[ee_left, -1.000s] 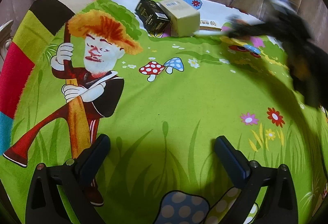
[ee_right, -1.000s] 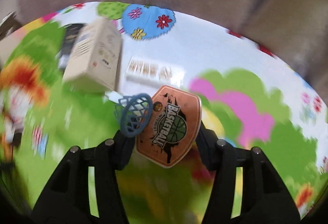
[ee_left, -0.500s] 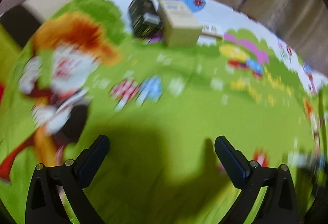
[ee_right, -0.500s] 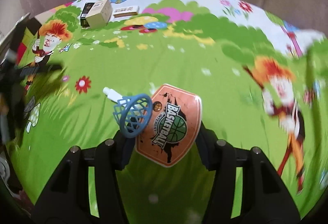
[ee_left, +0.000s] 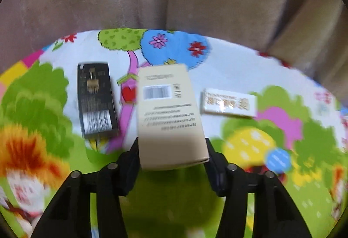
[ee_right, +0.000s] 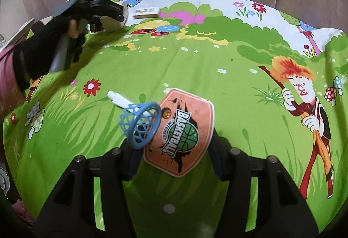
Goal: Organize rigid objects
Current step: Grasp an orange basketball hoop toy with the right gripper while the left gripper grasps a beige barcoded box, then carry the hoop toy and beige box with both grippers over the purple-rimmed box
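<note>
the left gripper (ee_left: pixel 173 159) is seen with its jaws just drawn in around the beige box (ee_left: pixel 168 113); the near end of the box sits between the two pads, which appear pressed on its long side faces. the long axis of the box runs straight ahead, away from the gripper, in line with the fingers, so the grip is taken across the short width. whether the box is lifted off the printed cloth (ee_left: pixel 271 183) or resting on it cannot be told through the blur. just to the left of the box, a black box (ee_left: pixel 96 100) is laid nearly parallel to it, apart by a narrow strip of cloth. ahead and to the right, a flat white box (ee_left: pixel 229 103) is laid crosswise, near but not touching.

the right gripper (ee_right: pixel 171 151) is pinched on a toy basketball hoop (ee_right: pixel 180 131), the orange backboard held between the pads and the blue net ring jutting to the left. it is held well apart from the three boxes, which are seen far ahead and to its left, where the left gripper is shown by a gloved hand (ee_right: pixel 43 50). the left hand is judged the nearer one to the boxes, so any shift of the beige box falls to it.
</note>
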`<state>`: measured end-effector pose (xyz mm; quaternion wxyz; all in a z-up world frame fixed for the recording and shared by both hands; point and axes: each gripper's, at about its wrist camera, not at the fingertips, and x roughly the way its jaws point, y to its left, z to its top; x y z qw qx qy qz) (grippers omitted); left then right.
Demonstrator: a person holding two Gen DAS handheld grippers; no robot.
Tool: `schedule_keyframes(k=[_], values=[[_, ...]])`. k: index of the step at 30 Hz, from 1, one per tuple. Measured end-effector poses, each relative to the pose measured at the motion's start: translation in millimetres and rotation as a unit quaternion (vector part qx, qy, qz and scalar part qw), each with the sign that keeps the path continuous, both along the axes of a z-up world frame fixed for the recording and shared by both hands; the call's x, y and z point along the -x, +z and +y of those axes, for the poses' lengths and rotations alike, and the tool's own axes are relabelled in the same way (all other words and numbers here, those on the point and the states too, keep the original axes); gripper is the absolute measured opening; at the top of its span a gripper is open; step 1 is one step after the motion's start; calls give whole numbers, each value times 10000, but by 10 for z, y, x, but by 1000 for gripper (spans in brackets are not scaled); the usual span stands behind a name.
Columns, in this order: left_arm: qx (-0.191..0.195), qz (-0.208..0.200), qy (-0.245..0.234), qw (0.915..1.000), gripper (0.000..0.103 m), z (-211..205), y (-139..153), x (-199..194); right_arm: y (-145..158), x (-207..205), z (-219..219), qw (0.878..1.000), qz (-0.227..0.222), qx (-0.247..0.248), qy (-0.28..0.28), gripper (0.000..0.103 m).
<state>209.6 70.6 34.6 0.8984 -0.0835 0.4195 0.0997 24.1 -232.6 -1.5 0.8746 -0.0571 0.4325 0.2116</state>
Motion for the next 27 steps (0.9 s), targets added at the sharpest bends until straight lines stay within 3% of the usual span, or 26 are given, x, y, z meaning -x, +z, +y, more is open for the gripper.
schedule_keyframes(k=[5, 8, 11, 13, 15, 16, 18, 27], values=[[27, -114, -736, 9972, 52, -177, 28, 1068, 1, -12, 15, 10000, -27, -8, 1, 58], [73, -34, -956, 9954, 52, -227, 0, 1436, 0, -16, 16, 10000, -25, -10, 3, 58], [-191, 3, -1076, 9940, 55, -214, -15, 1463, -3, -15, 21, 10000, -34, 18, 2, 59], [-403, 3, -1038, 9938, 70, -215, -32, 1419, -4, -12, 25, 10000, -41, 38, 7, 59], [-583, -24, -954, 9937, 71, -199, -76, 1299, -5, -11, 26, 10000, -39, 32, 6, 59], [-571, 6, -962, 9937, 68, -171, -122, 1227, -5, -10, 27, 10000, -39, 31, 5, 59], [-405, 37, -1055, 9936, 52, -176, -178, 1222, -6, -8, 32, 10000, -45, 50, 5, 59], [119, -250, -701, 9972, 51, -291, -51, 2267, -7, -7, 58, 9998, -76, 161, -6, 58]])
